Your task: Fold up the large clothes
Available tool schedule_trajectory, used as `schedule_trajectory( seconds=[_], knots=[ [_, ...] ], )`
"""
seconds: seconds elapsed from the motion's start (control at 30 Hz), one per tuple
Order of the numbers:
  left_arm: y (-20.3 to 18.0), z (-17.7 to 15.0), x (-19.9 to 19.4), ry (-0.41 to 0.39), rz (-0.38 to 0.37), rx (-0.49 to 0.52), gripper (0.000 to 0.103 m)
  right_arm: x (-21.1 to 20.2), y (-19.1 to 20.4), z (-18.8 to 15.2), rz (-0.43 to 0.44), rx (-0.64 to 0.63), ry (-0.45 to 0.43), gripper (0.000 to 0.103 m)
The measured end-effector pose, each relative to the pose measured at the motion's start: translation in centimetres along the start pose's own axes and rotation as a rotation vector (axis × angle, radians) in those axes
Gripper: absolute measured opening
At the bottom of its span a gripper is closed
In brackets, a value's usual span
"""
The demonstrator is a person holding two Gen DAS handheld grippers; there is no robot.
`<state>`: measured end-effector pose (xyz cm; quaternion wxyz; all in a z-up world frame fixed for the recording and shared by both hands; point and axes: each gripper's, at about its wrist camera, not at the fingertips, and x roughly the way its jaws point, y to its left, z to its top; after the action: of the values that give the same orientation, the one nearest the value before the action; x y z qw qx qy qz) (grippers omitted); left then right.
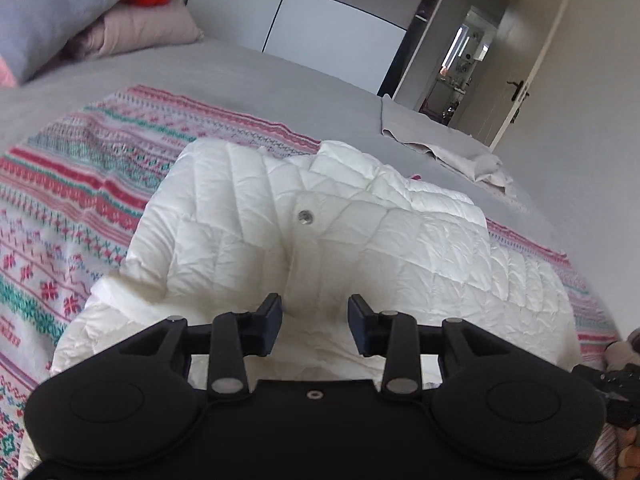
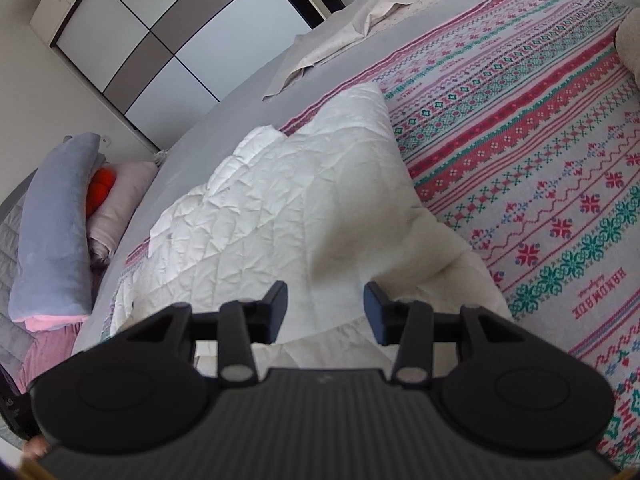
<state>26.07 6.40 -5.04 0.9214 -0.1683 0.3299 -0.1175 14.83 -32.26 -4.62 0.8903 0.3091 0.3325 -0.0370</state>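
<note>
A white quilted puffer jacket (image 1: 312, 236) lies folded on a patterned pink and green blanket (image 1: 68, 208) on the bed. A metal snap button (image 1: 306, 216) shows near its middle. My left gripper (image 1: 314, 326) is open and empty, hovering just above the jacket's near edge. In the right wrist view the same jacket (image 2: 280, 208) lies on the blanket (image 2: 540, 168). My right gripper (image 2: 325, 312) is open and empty above the jacket's near part.
Grey, pink and orange pillows (image 1: 60, 20) are stacked at the head of the bed (image 2: 60, 220). A beige cloth (image 1: 452, 148) lies on the grey sheet near the far edge (image 2: 352, 36). A wardrobe (image 1: 328, 12) and an open door (image 1: 532, 68) stand beyond the bed.
</note>
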Motion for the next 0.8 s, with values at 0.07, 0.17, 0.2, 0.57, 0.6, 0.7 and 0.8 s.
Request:
schedule_trajectory(
  seconds=[0.07, 0.17, 0.2, 0.57, 0.6, 0.7, 0.8],
  knots=[
    [1.1, 0.0, 0.1, 0.01, -0.041, -0.047, 0.04, -0.3, 0.2, 0.0, 0.004, 0.0, -0.008, 0.043],
    [1.4, 0.3, 0.5, 0.006, -0.064, -0.079, 0.046, -1.0, 0.4, 0.1, 0.002, -0.002, -0.019, 0.043],
    [1.3, 0.5, 0.7, 0.003, -0.067, -0.08, 0.05, -1.2, 0.4, 0.2, -0.001, -0.004, -0.028, 0.043],
    [-1.5, 0.4, -0.2, -0.119, 0.003, 0.021, 0.016, -2.8, 0.6, 1.0, -0.037, -0.071, -0.193, 0.041],
    [-1.4, 0.2, 0.1, -0.118, 0.056, 0.049, 0.016, -2.4, 0.5, 1.0, -0.047, -0.084, -0.207, 0.031],
    [-1.0, -0.9, 2.1, -0.047, 0.157, 0.128, 0.021, -0.2, 0.5, 0.6, -0.077, -0.132, -0.183, 0.017],
    [-0.6, -1.7, 3.0, -0.035, 0.172, 0.164, 0.022, 3.5, -0.1, 0.0, -0.176, -0.171, -0.064, 0.01]
  ],
)
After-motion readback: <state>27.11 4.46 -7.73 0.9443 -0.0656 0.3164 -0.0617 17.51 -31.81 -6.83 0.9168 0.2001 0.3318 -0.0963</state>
